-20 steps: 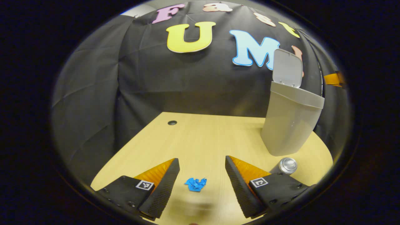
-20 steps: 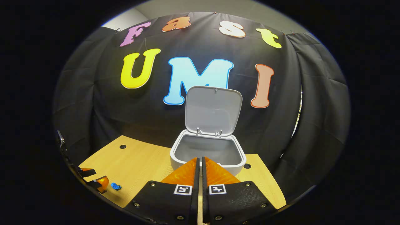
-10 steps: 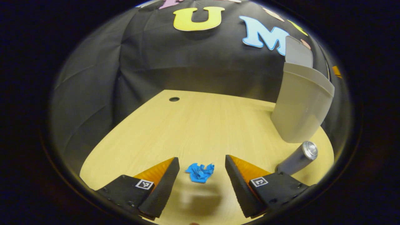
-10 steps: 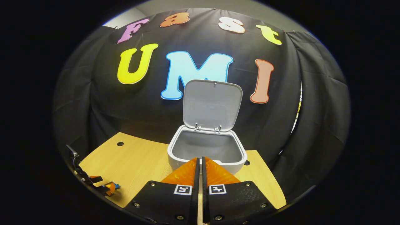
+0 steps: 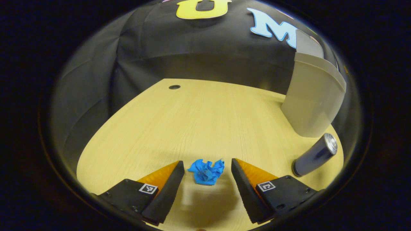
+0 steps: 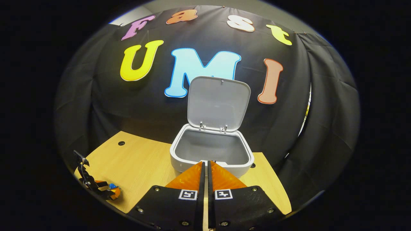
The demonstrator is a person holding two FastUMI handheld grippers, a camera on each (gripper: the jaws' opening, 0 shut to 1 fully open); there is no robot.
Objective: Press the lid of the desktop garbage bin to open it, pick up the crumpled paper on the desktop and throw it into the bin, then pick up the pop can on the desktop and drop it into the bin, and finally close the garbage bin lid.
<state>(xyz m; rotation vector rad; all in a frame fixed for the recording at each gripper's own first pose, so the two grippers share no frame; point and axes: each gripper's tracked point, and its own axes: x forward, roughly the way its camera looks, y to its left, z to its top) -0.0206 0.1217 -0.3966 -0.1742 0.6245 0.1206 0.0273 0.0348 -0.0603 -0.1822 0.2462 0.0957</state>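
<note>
1. The crumpled paper (image 5: 206, 171), blue, lies on the bench (image 5: 199, 122) between the spread fingers of the left claw (image 5: 207, 175), touching neither
2. The pop can (image 5: 315, 155) stands near the bench's right edge, just beside the garbage bin (image 5: 313, 96); no writing legible on it
3. The bin's lid (image 6: 218, 102) stands upright and open
4. The right claw (image 6: 205, 171), pressed together and empty, hangs before the bin's front rim
</note>
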